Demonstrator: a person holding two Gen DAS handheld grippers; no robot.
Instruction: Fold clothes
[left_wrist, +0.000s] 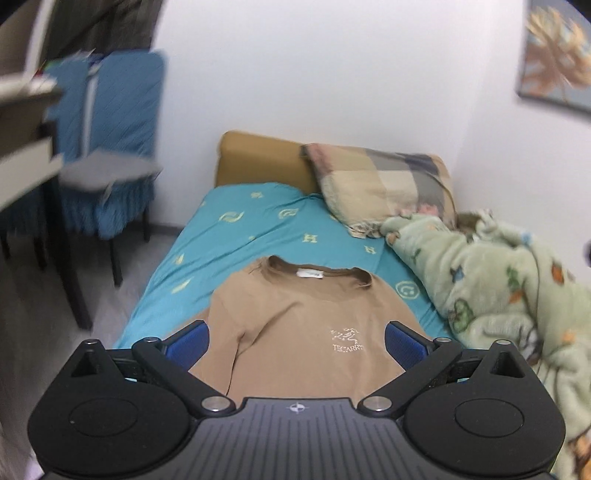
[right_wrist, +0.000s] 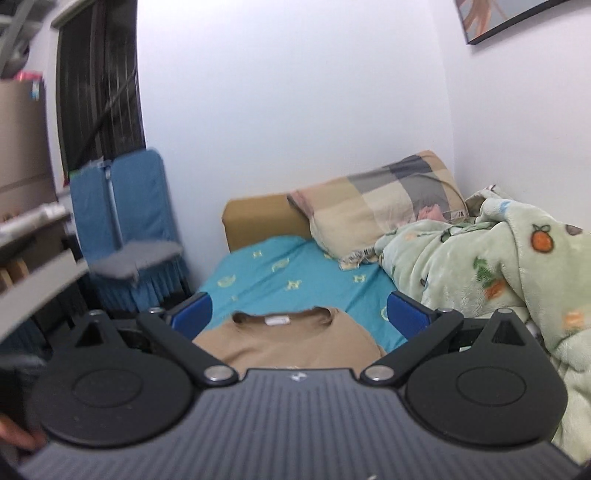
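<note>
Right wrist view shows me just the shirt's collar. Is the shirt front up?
Observer: Yes. The left wrist view shows the shirt with a white logo on its chest, facing up.
Operator: Is the left gripper holding it?
Observer: No. The left gripper is open, with nothing between its fingers.
Operator: Does the blanket cover the shirt's lower part?
Observer: No. A strip of sheet shows between shirt and blanket.
</note>
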